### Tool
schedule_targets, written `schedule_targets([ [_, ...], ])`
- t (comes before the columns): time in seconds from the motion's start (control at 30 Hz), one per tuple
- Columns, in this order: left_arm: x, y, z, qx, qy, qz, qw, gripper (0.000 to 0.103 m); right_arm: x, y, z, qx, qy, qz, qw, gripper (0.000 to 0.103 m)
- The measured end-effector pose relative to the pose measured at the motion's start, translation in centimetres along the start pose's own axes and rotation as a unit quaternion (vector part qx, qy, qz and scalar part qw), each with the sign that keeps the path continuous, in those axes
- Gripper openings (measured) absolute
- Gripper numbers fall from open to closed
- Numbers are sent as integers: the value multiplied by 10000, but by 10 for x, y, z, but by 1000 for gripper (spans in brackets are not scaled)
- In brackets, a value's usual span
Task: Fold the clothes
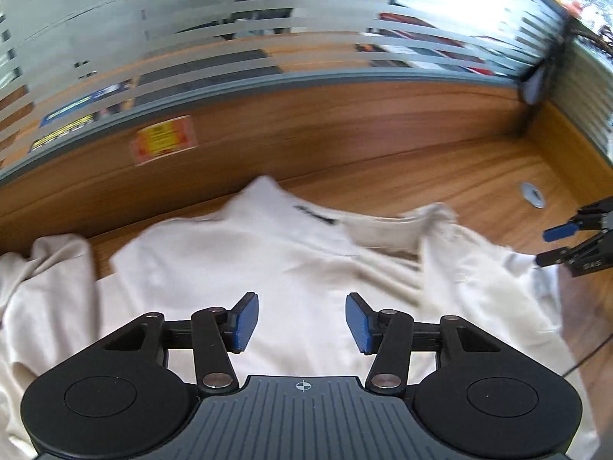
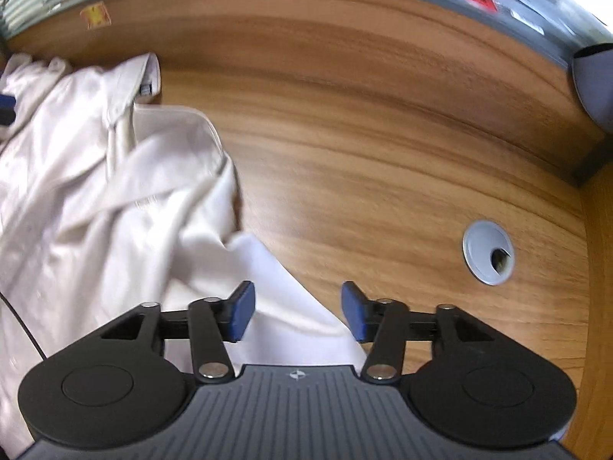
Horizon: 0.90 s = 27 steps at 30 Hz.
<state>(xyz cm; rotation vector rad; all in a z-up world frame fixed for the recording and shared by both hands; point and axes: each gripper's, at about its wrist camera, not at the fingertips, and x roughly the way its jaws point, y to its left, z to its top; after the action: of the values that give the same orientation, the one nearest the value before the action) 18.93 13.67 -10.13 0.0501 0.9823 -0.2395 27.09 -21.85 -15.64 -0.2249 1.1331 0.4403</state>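
Observation:
A cream shirt (image 1: 245, 253) lies rumpled on the wooden desk (image 1: 421, 176), its collar with a dark label toward the back wall. My left gripper (image 1: 302, 322) hovers over the shirt's middle, jaws open, blue pads apart with only cloth far below them. In the right wrist view the same shirt (image 2: 115, 191) fills the left side, a white edge running under my right gripper (image 2: 298, 310). That gripper is open, nothing pinched between its pads. The right gripper (image 1: 551, 247) also shows at the left wrist view's right edge, by the shirt's right side.
A grey cable grommet (image 2: 488, 252) sits in the desk at the right. A wooden back panel with a yellow-red sticker (image 1: 164, 140) and frosted striped glass rise behind. A thin dark cable (image 2: 23, 326) runs at the lower left.

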Motion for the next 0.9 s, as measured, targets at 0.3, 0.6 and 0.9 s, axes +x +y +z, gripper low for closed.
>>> schedule_targets([
  [0.3, 7, -44, 0, 310, 190, -161, 9992, 57, 17, 1, -27, -123, 135, 140, 9997, 15],
  [0.6, 15, -46, -8, 517, 296, -2, 9982, 57, -5, -33, -46, 570, -119, -949, 9938, 0],
  [0.9, 29, -20, -17, 370, 364, 127, 9986, 56, -51, -36, -34, 1495, -825, -1090, 9793, 33],
])
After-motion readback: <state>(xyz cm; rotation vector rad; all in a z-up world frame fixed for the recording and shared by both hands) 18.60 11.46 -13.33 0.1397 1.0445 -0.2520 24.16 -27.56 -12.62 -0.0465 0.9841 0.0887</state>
